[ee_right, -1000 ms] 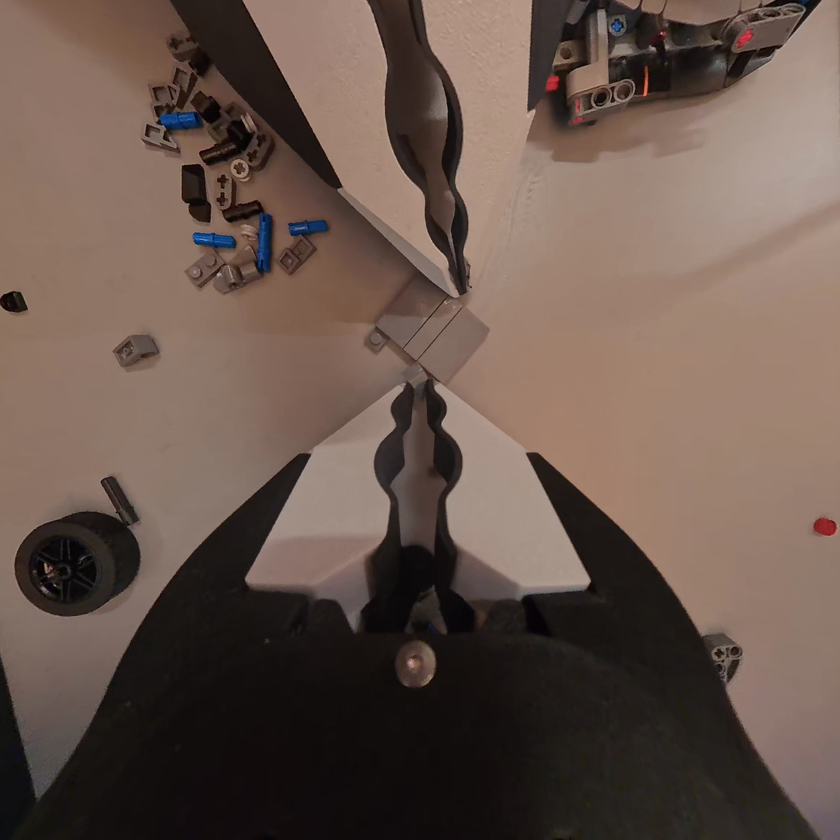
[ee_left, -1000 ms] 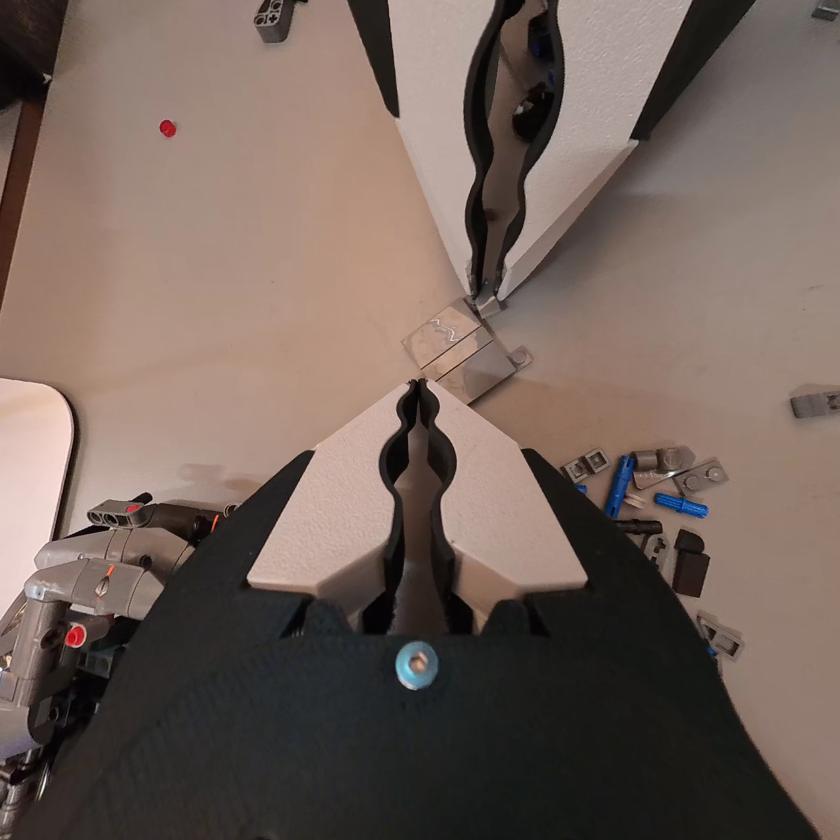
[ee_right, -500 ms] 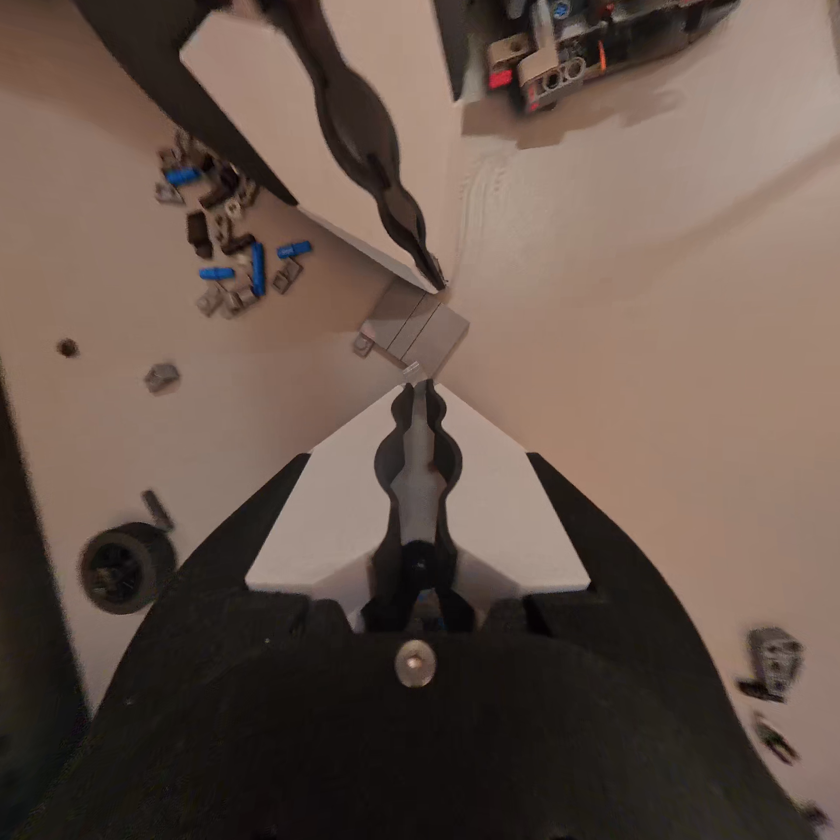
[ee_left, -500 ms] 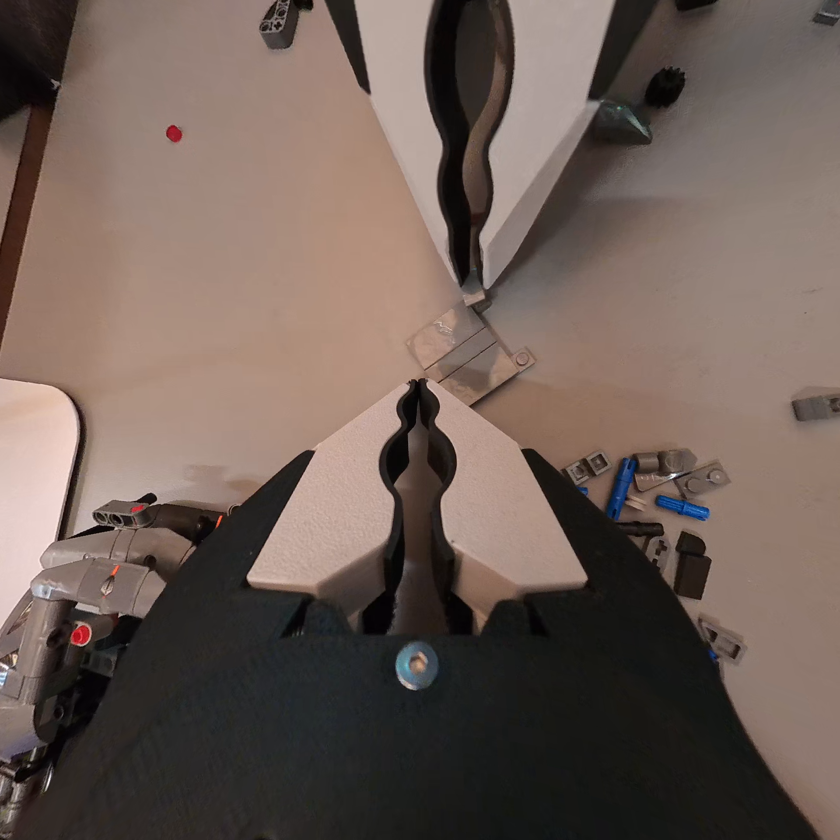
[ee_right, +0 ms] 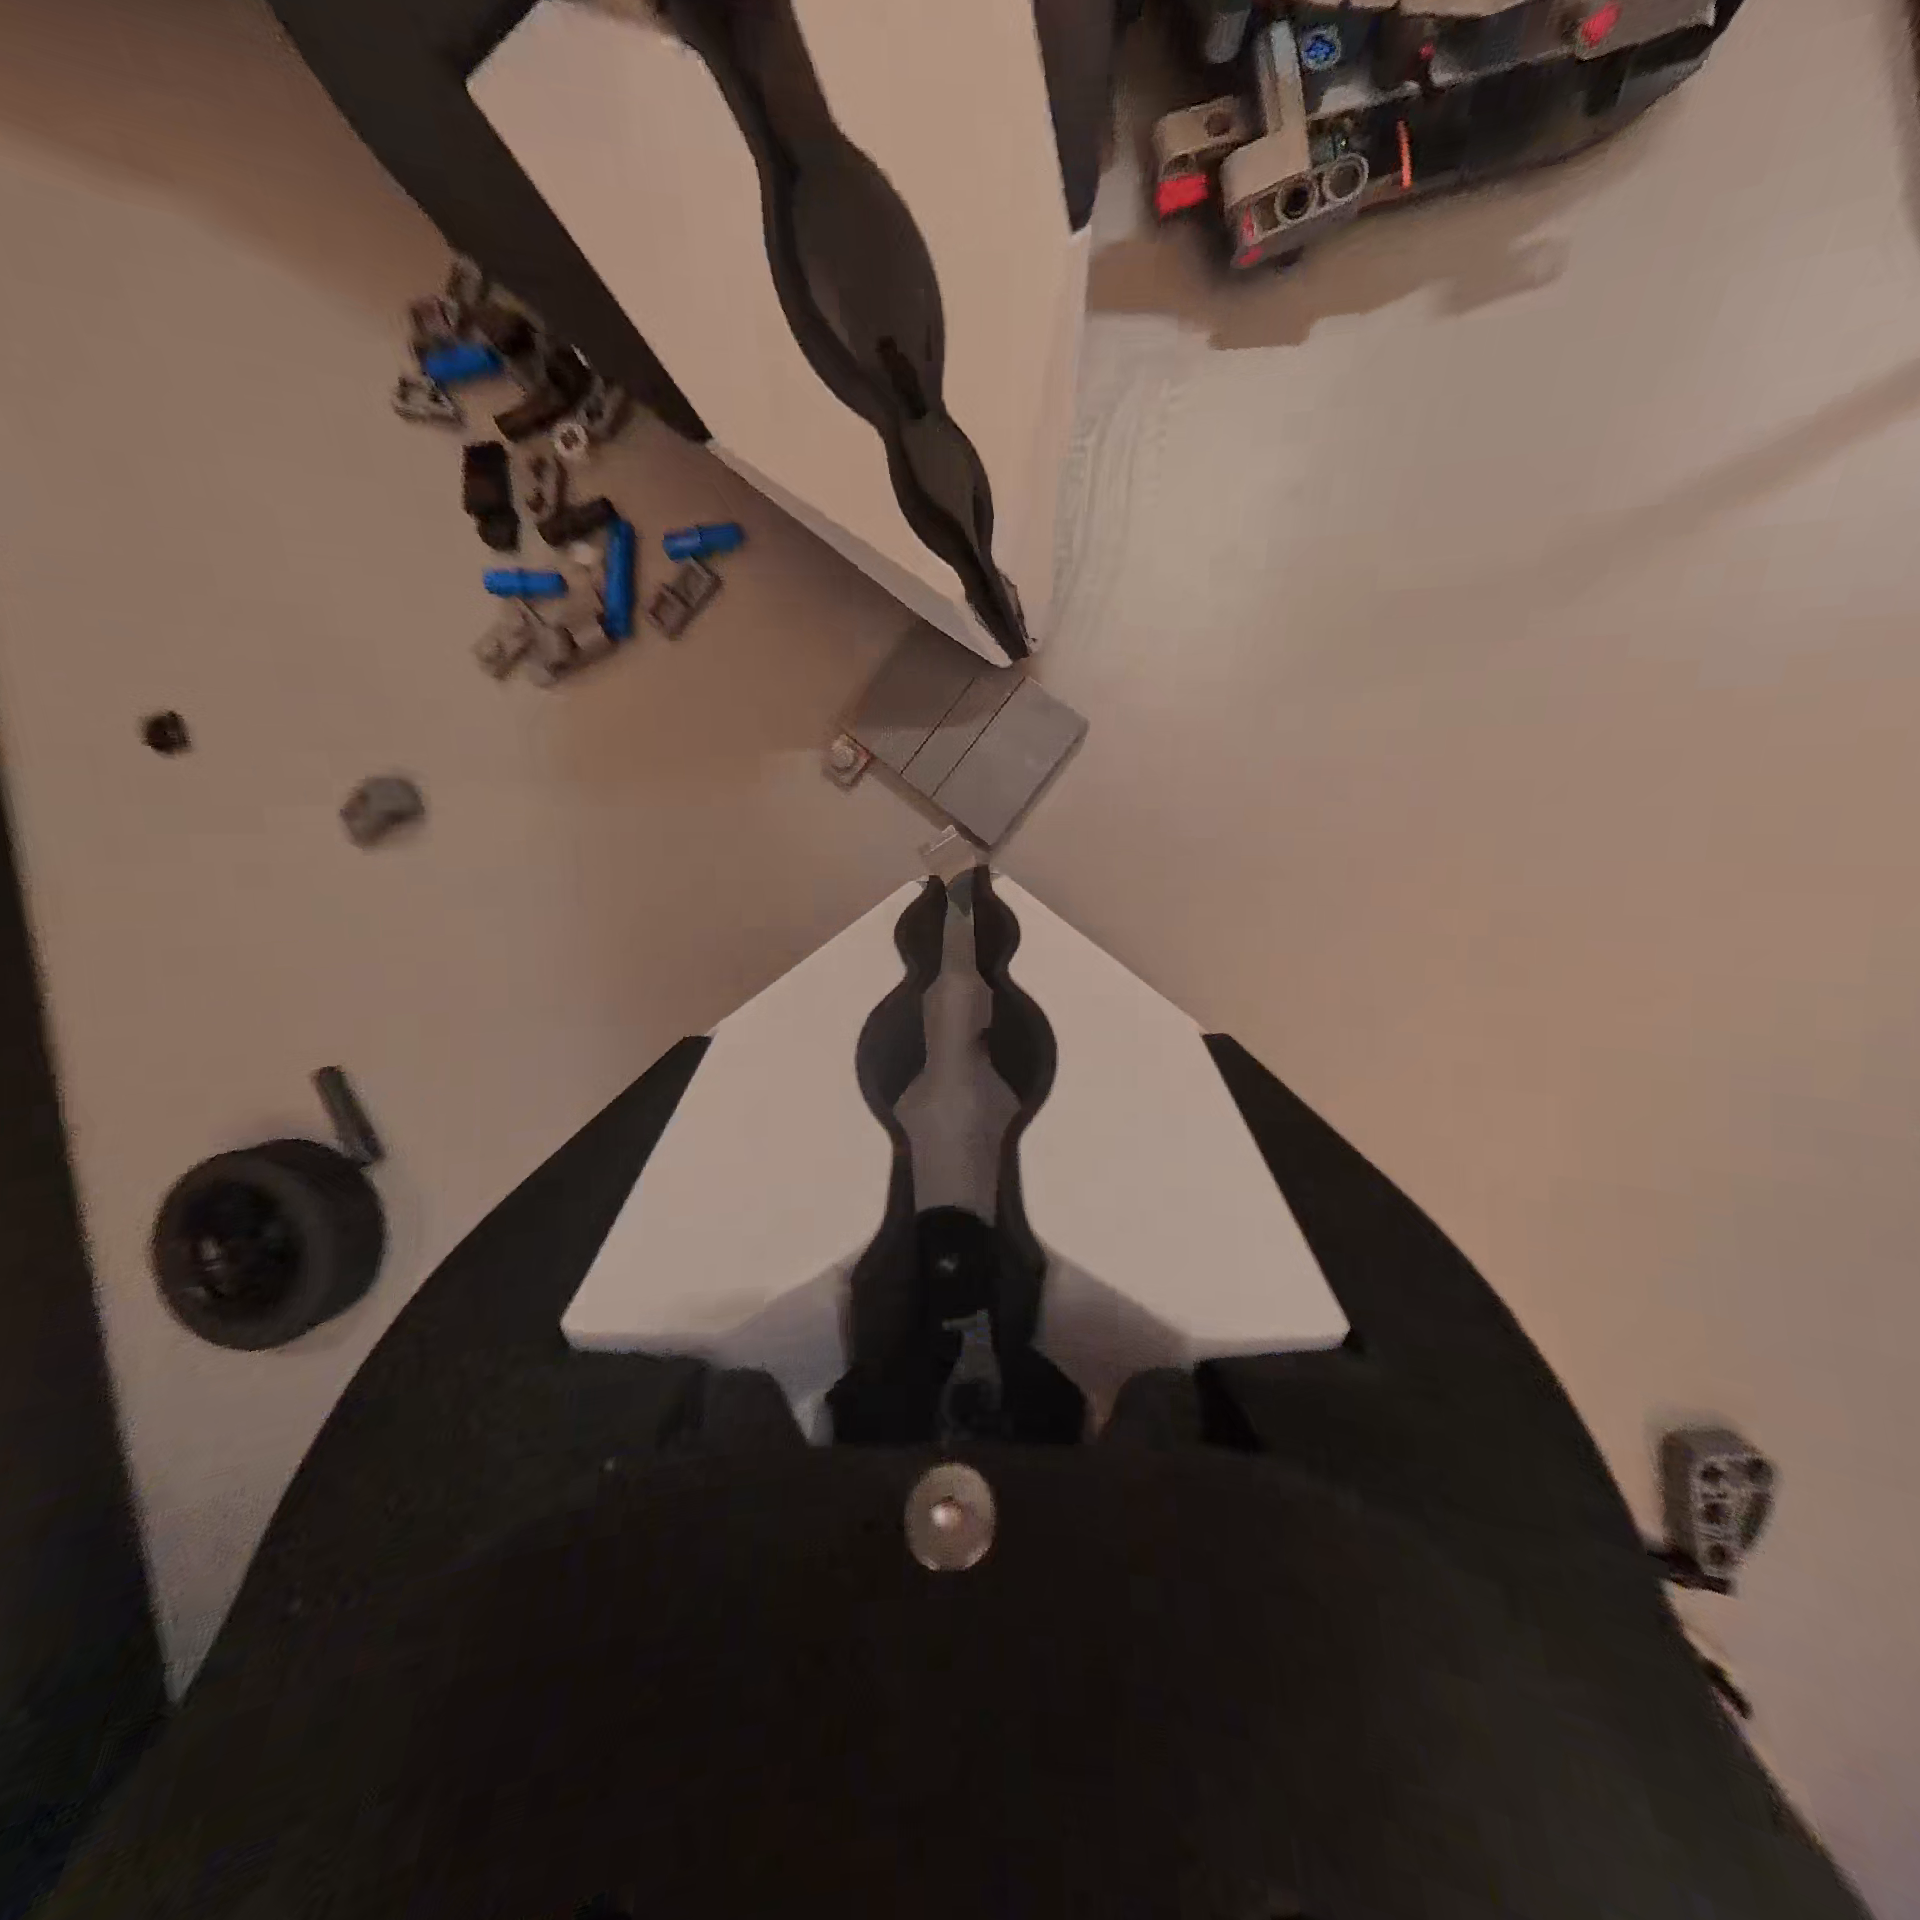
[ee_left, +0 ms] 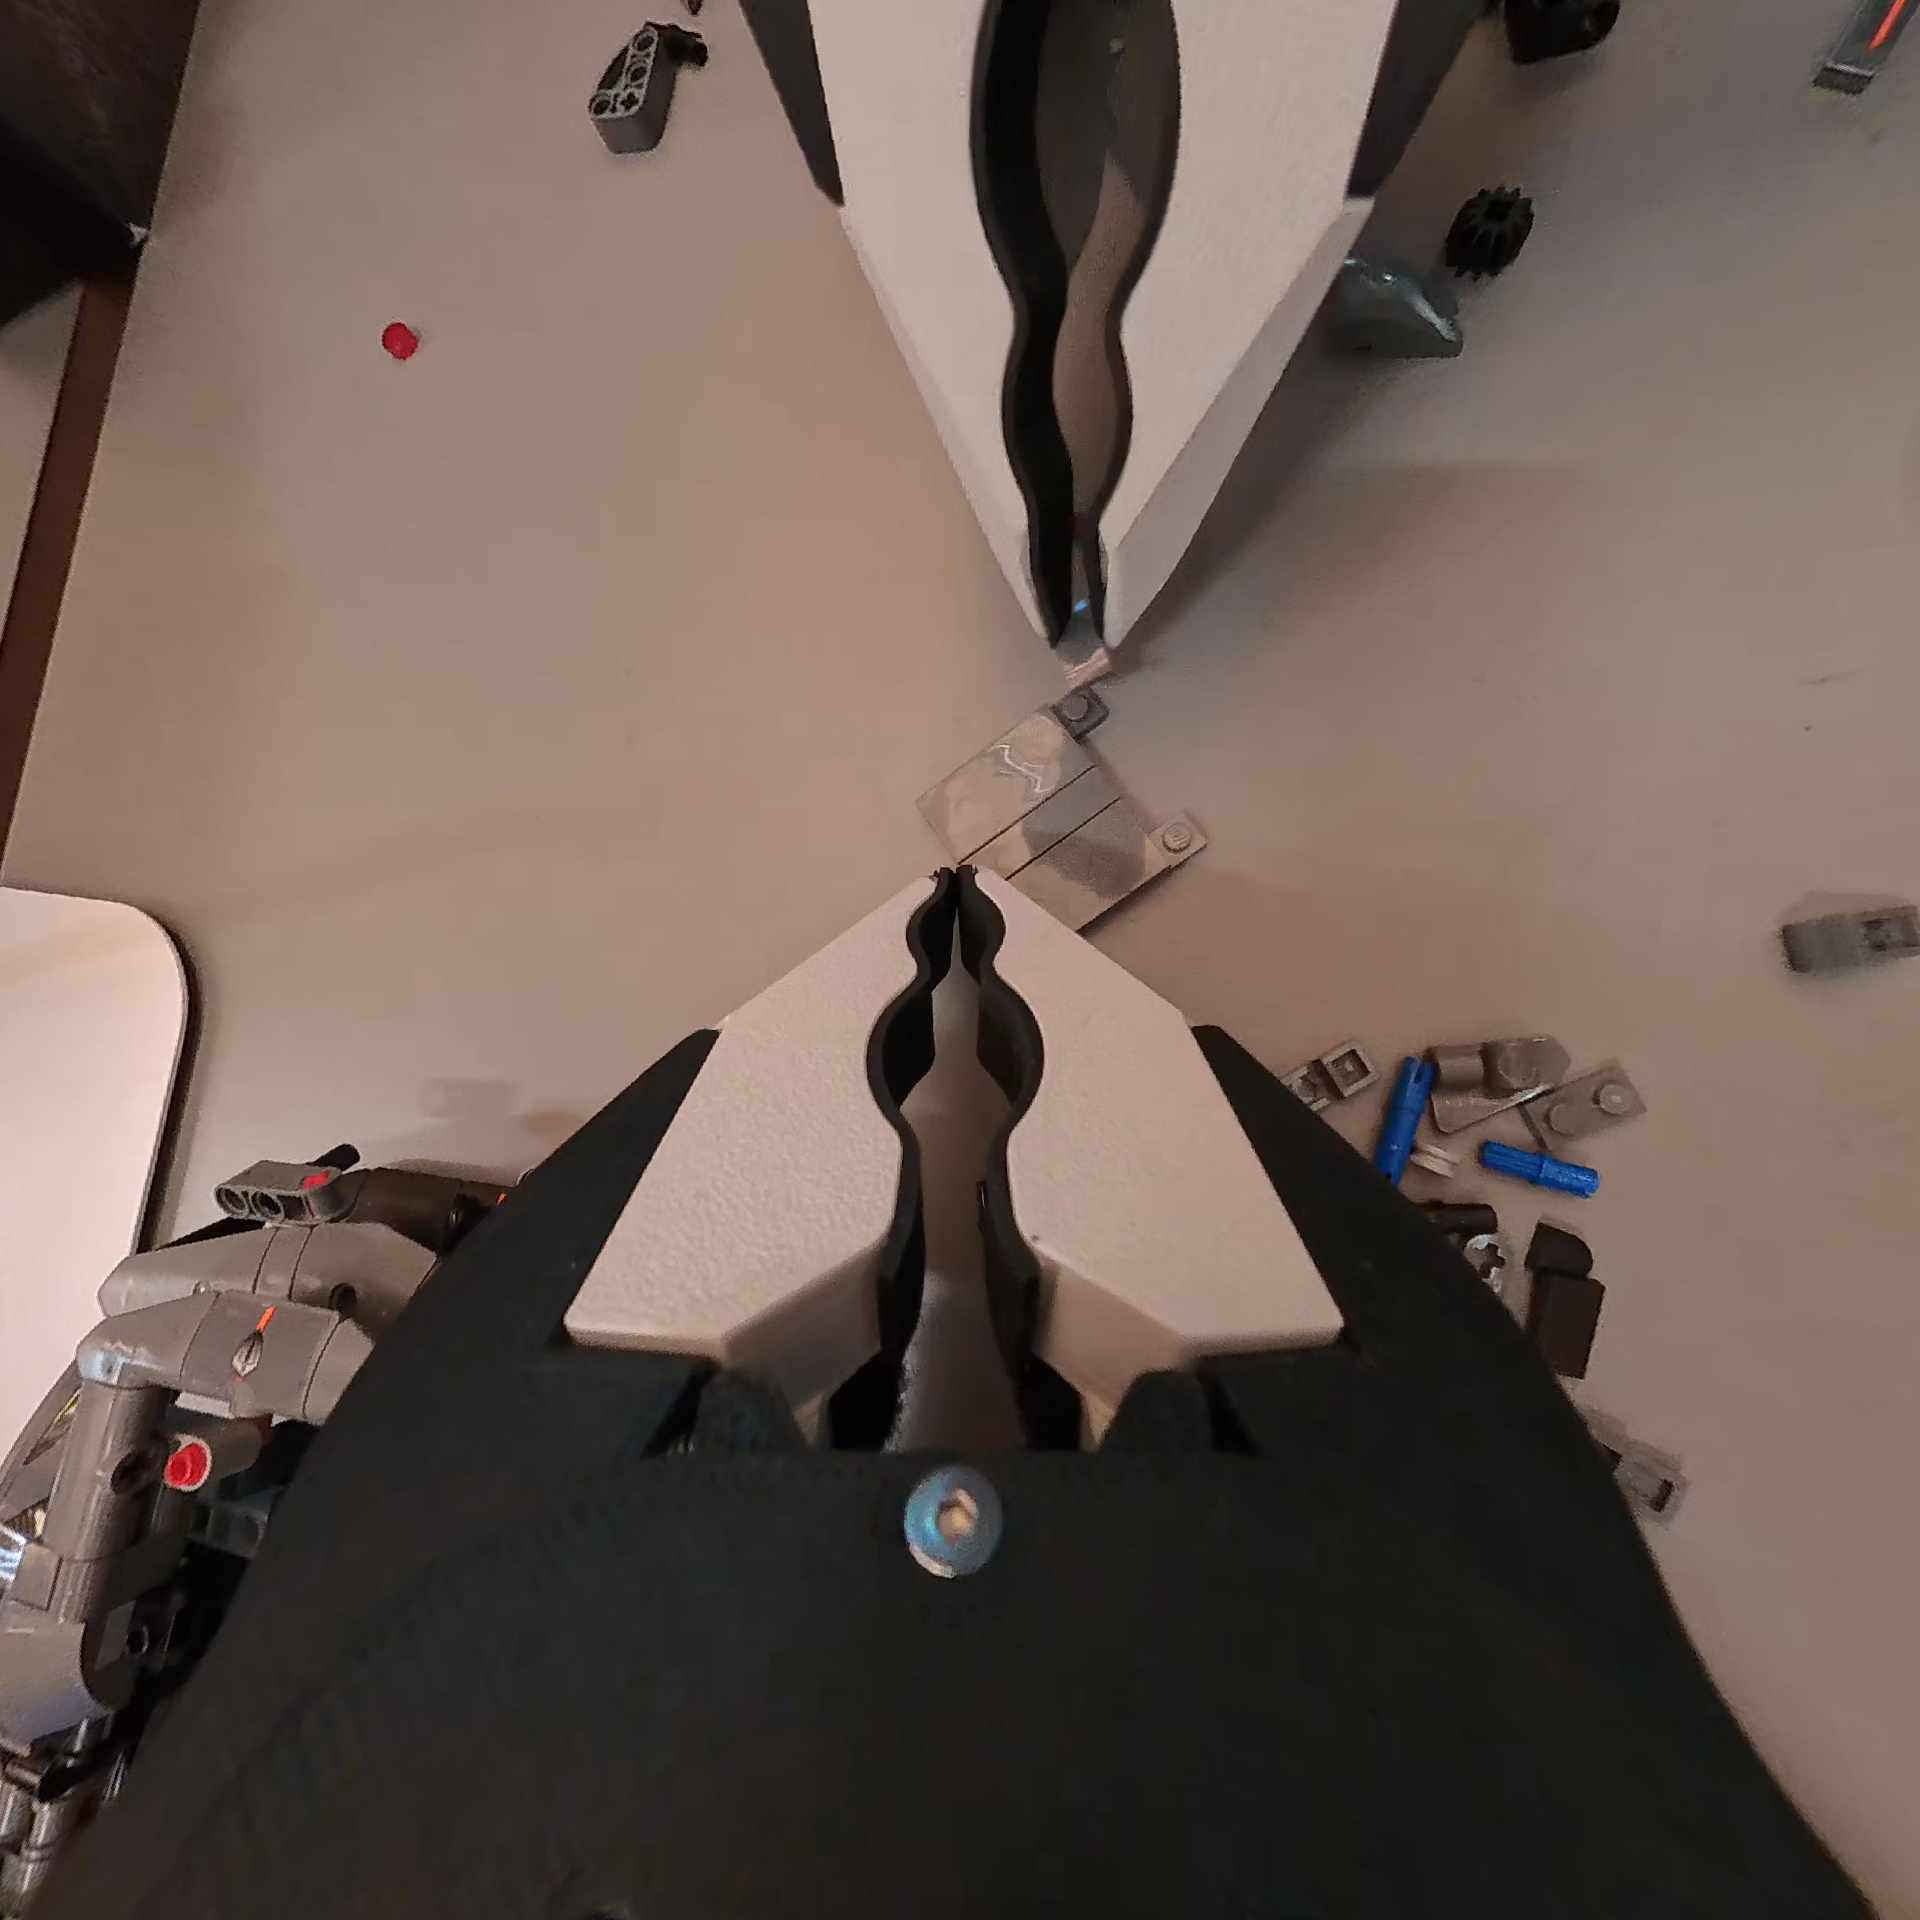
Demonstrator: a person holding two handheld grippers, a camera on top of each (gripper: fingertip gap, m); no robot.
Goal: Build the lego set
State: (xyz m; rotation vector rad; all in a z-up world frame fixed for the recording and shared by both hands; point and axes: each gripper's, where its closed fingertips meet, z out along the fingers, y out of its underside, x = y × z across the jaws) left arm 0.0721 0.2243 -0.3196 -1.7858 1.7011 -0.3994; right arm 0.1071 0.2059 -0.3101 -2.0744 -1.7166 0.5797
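Observation:
A flat grey plate assembly of joined tiles lies on the pale table and also shows in the right wrist view. My left gripper is shut, with its tips touching the assembly's near edge; whether it pinches the edge is unclear. My right gripper is shut on a small light grey piece. It holds the piece just off the assembly's far corner. In the left wrist view the right gripper comes in from the top with that piece at its tips. A single stud shows on that corner.
A part-built grey and black model stands at the lower left and also appears in the right wrist view. A pile of small blue, grey and black pieces lies to the right. A black wheel, a red stud and a grey beam lie scattered. My right fingertips sit around 5 cm from my left ones. The right tips stand about 15 cm off the black wheel.
My right gripper has drawn back a little from the assembly with the small piece, uncovering a stud on the far corner. My left gripper has stayed at the near edge.

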